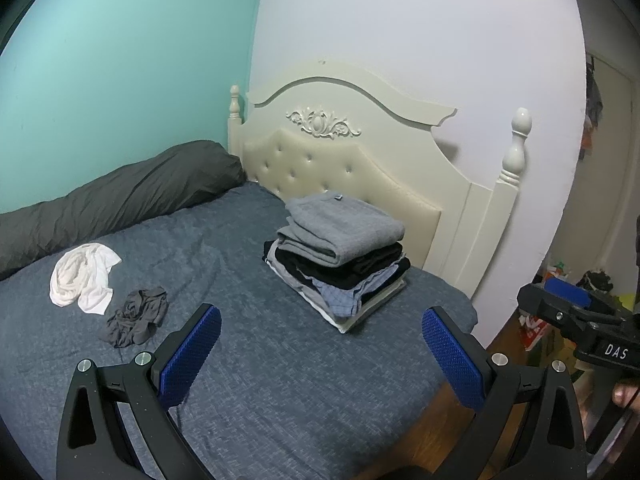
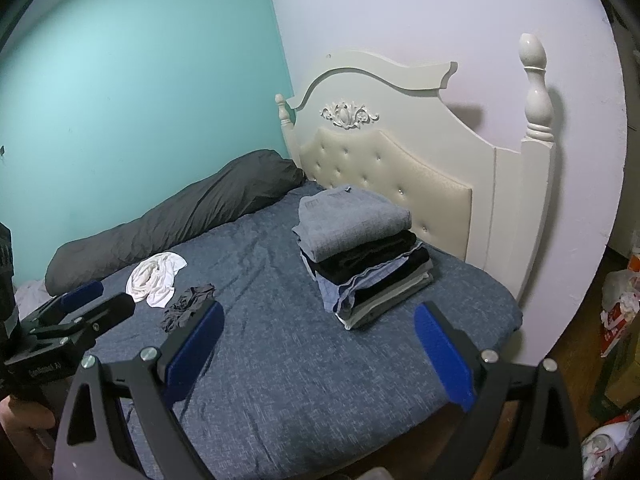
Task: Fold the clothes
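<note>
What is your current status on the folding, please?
Left claw and right claw open, empty. White garment and grey garment unfolded beside folded stack. Nothing in the way.

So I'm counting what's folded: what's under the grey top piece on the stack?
Under the grey garment: black, blue checked and pale folded layers; the exact count is hidden.

Lower stack (image 1: 352, 300) garments indistinct, floor clutter (image 2: 616, 320) unidentifiable

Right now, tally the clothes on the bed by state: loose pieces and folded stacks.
Loose crumpled pieces: 2, the white garment and the dark grey garment
Folded stacks: 1, the pile near the headboard, grey piece on top
Total: 3
</note>
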The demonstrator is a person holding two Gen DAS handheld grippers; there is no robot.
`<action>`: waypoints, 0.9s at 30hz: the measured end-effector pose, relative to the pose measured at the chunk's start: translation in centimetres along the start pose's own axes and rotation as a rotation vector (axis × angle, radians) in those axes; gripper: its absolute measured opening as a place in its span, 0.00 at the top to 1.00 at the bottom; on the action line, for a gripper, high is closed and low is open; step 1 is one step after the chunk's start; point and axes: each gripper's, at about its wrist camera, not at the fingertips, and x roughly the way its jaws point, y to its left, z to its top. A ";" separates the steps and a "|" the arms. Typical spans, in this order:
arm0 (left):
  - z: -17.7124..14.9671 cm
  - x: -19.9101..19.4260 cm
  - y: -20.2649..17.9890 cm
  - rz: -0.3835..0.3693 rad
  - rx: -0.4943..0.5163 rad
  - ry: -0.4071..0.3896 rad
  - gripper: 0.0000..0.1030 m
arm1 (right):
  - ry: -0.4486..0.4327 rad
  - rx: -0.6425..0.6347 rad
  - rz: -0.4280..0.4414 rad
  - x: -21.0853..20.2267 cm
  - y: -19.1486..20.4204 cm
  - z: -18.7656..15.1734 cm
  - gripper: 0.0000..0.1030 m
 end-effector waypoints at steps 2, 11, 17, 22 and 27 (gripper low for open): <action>-0.1 -0.1 0.1 0.003 0.000 -0.001 0.00 | 0.001 0.001 -0.002 -0.1 0.0 -0.2 0.06; -0.5 -0.6 0.5 0.006 -0.007 0.007 0.00 | 0.002 0.010 -0.015 -0.6 0.3 -1.1 0.06; -1.0 -1.0 0.6 0.007 -0.008 0.010 0.00 | 0.003 0.011 -0.017 -1.0 0.5 -1.6 0.06; -1.5 -1.3 0.7 0.004 -0.006 0.013 0.00 | -0.002 0.008 -0.021 -1.3 0.6 -1.9 0.06; -1.9 -1.6 0.9 0.005 -0.008 0.019 0.00 | -0.003 0.007 -0.023 -1.4 0.7 -2.1 0.06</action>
